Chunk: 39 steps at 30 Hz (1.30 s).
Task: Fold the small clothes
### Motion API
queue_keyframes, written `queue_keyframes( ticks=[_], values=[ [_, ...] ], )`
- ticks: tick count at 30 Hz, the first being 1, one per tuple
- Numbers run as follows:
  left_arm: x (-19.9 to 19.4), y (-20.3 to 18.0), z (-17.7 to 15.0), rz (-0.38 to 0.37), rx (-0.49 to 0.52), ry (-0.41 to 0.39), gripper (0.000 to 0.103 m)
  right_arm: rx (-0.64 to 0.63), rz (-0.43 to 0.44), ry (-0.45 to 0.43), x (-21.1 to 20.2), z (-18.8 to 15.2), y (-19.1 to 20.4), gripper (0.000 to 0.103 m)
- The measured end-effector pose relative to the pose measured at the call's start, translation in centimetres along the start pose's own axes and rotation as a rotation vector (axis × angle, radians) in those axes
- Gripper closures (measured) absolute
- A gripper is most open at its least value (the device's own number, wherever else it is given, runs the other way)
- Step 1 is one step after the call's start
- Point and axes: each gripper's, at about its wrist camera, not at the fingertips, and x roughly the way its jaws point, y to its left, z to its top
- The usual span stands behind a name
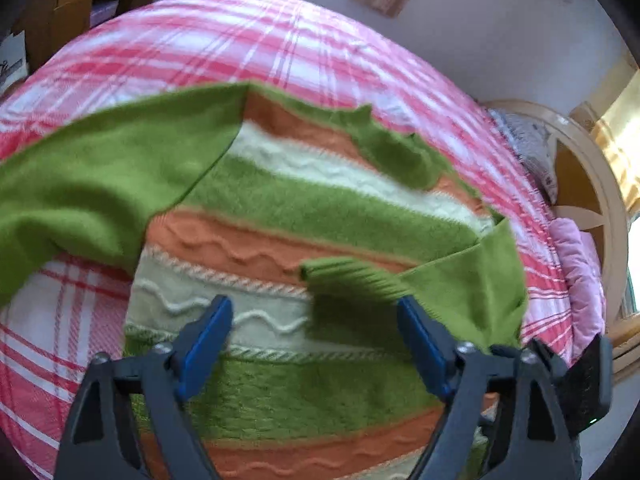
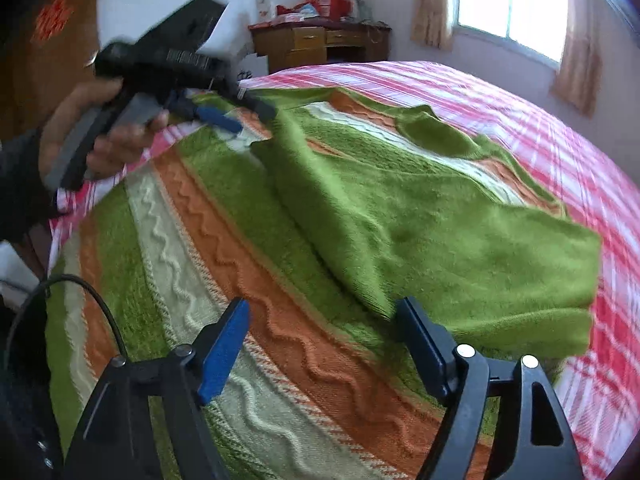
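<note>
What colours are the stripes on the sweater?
The sweater has green, orange and cream stripes, clearest in the right wrist view.

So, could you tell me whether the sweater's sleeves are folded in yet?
One is: a green sleeve lies across the striped sweater; the other hangs off it.

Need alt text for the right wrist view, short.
Open right gripper hovers over a striped sweater on a pink plaid bed, one green sleeve folded across it. Upper left, a hand holds the left gripper.

Sweater [image 2: 320, 240] flat on bed [image 2: 560, 128], one sleeve [image 2: 460, 248] seemingly across it.
</note>
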Motion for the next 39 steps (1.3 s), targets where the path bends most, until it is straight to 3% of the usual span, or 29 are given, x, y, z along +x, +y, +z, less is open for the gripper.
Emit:
queue_keyframes(
  ticks=[3, 5, 8, 10, 13, 18, 20, 21, 23, 24, 25, 29, 30, 32, 33, 34, 39],
  values=[
    [-0.3, -0.2, -0.2, -0.03, 0.006, -0.062, 0.03, 0.013, -0.011, -0.007, -0.3, 0.0, -0.1, 0.026],
    [-0.2, -0.6, 0.0, -0.03, 0.03, -0.074, 0.031, 0.001, -0.026, -0.003, -0.1, 0.0, 0.1, 0.026],
    [0.7, -1.7, 0.2, -0.065, 0.071, -0.049, 0.057, -0.011, -0.041, -0.001, 0.0, 0.1, 0.4, 0.026],
    [0.6, -2.9, -0.1, -0.1, 0.117, -0.039, 0.09, -0.007, -0.044, -0.005, 0.0, 0.1, 0.4, 0.026],
    [-0.2, -4.0, -0.2, -0.112, 0.159, -0.049, 0.1, -0.004, -0.055, -0.01, -0.1, -0.1, 0.8, 0.026],
    [-4.5, -3.6, 1.4, -0.211, 0.109, -0.168, 0.101, 0.016, -0.073, -0.033, -0.8, -0.5, 0.6, 0.026],
    [-5.1, -3.3, 1.6, -0.171, 0.109, -0.164, 0.101, 0.046, -0.067, -0.051, -1.2, -0.7, 0.1, 0.026],
    [-4.8, -3.1, 1.6, -0.137, 0.118, -0.158, 0.096, 0.065, -0.058, -0.06, -1.3, -0.8, -0.3, 0.026],
    [-3.5, -2.9, 1.5, -0.048, 0.141, -0.137, 0.068, 0.114, -0.033, -0.071, -1.6, -0.9, -1.2, 0.026],
    [-2.8, -2.5, 1.4, -0.016, 0.129, -0.125, 0.038, 0.133, -0.023, -0.074, -1.7, -0.9, -1.6, 0.026],
    [-2.5, -2.2, 1.2, -0.024, 0.111, -0.133, 0.026, 0.156, -0.014, -0.078, -1.7, -0.9, -2.0, 0.026],
    [-0.2, -2.0, 0.7, -0.051, 0.106, -0.113, 0.027, 0.161, -0.019, -0.076, -1.7, -0.9, -2.0, 0.026],
    [0.4, -2.2, 0.7, -0.051, 0.116, -0.109, 0.033, 0.157, -0.024, -0.072, -1.6, -0.8, -1.9, 0.026],
    [1.6, -2.8, 0.8, -0.05, 0.137, -0.081, 0.05, 0.157, -0.023, -0.071, -1.5, -0.8, -1.9, 0.026],
    [2.1, -2.8, 0.7, -0.065, 0.135, -0.056, 0.086, 0.16, -0.018, -0.073, -1.6, -0.8, -2.0, 0.026],
    [2.6, -2.9, 0.8, -0.097, 0.13, -0.015, 0.094, 0.167, -0.011, -0.079, -1.6, -0.9, -2.2, 0.026],
    [-2.1, -3.1, 0.1, -0.142, 0.145, -0.061, 0.094, 0.196, -0.004, -0.1, -2.0, -1.1, -2.7, 0.026]
  ],
)
